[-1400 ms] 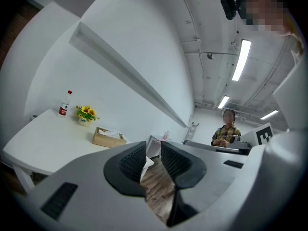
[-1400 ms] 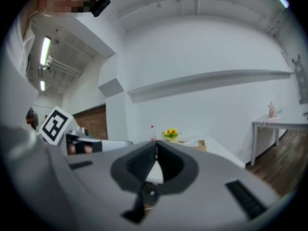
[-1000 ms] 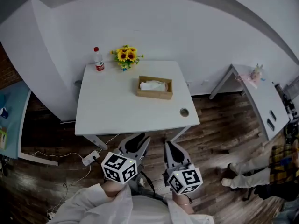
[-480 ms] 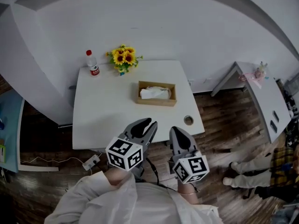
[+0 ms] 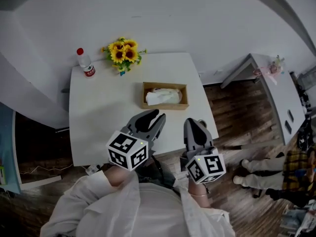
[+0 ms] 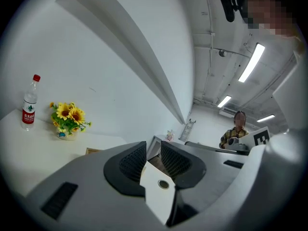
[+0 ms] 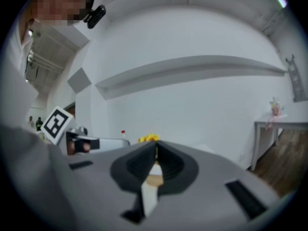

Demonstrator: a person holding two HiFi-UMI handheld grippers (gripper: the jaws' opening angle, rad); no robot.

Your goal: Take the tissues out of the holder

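On the table (image 5: 98, 117), head view alone shows tissues (image 5: 160, 97) in the holder (image 5: 164, 105)

- It looked like an office or lab workroom: a plain white counter (image 5: 98, 117) stood against a bare white wall (image 5: 173, 19) on a wood-plank floor (image 5: 232, 112).
- A second desk (image 5: 274, 93) stood aside.
- Strip lights (image 6: 253, 61) ran overhead, and a person (image 6: 236, 129) sat at the back.

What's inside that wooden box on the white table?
Crumpled white tissues lie in the open-topped box and fill most of it. They cover the floor of the box, so what lies beneath them, and how deep the pile goes, cannot be seen.
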